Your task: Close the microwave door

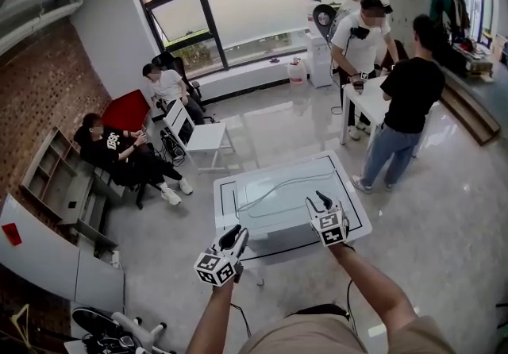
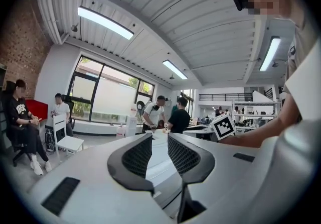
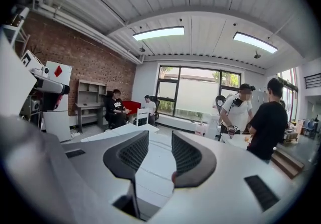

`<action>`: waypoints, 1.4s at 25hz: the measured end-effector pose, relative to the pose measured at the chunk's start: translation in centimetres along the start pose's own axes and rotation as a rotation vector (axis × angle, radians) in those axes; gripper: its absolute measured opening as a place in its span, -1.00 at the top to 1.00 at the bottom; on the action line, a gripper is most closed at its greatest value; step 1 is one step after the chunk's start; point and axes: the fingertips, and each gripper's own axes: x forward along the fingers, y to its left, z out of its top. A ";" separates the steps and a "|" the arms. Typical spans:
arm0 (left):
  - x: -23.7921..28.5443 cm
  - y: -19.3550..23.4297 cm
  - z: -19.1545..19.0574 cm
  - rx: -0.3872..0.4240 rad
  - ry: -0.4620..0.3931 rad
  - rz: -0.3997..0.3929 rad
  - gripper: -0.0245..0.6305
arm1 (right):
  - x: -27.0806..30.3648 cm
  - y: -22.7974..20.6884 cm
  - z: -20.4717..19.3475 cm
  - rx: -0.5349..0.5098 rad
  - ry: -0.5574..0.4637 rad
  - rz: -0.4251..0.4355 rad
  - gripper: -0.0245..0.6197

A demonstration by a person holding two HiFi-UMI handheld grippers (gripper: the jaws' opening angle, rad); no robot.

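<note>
Above white tabletop [image 1: 295,179]: left gripper [image 1: 239,233] raised, jaws slightly apart, released, nothing between. Beside it, right gripper [image 1: 321,198] likewise released, narrow gap, empty. Two people [image 1: 409,106] stand beyond tabletop. Where microwave is: cannot tell.

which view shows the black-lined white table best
The head view: it shows the whole table top from above, black outline included. The left gripper view catches only a narrow strip between its jaws; the right gripper view shows the top at a low, flat angle beyond its jaws.
</note>
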 end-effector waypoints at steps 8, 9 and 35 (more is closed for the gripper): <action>-1.3 1.9 2.4 0.027 -0.055 0.033 0.66 | -0.7 2.9 3.4 -0.041 -0.062 0.080 0.52; -1.5 2.1 2.3 0.025 -0.057 0.040 0.66 | -0.9 3.4 3.6 -0.044 -0.074 0.093 0.52; -2.8 5.5 -1.4 0.001 -0.011 0.093 0.66 | -1.2 5.3 1.8 -0.048 -0.083 0.073 0.56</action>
